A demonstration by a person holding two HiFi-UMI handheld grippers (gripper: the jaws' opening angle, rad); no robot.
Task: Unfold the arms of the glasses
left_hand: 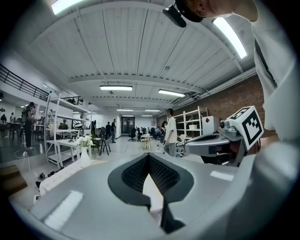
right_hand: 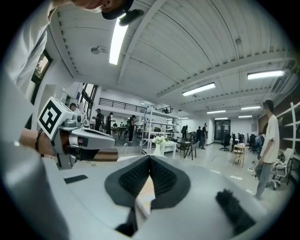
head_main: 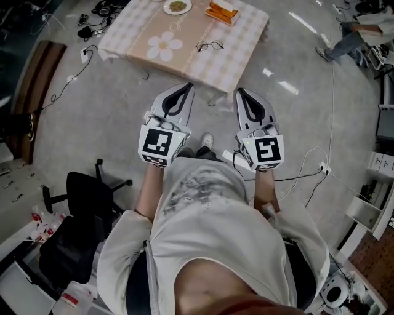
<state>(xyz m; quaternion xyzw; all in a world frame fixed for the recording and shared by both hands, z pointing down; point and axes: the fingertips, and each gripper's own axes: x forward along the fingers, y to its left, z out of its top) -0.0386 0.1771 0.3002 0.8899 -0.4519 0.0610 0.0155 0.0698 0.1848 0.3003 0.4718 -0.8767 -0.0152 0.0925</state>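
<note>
The glasses [head_main: 210, 45], thin dark wire frames, lie on the checked cloth of the low table [head_main: 184, 49] ahead of me, beside a printed daisy. I cannot tell from here whether their arms are folded. Both grippers are held level in the air short of the table's near edge, side by side and pointing at it. My left gripper [head_main: 187, 87] is shut with nothing in it; in the left gripper view its pads [left_hand: 140, 171] meet at the tip. My right gripper [head_main: 241, 91] is shut and empty too, its pads [right_hand: 161, 176] pressed together. Neither touches the glasses.
A plate of food [head_main: 177, 6] and an orange box [head_main: 222, 11] sit at the table's far end. A black office chair [head_main: 74, 227] stands at my left, and cables [head_main: 308, 172] run over the floor at right. A person [left_hand: 170, 132] and shelves stand far off.
</note>
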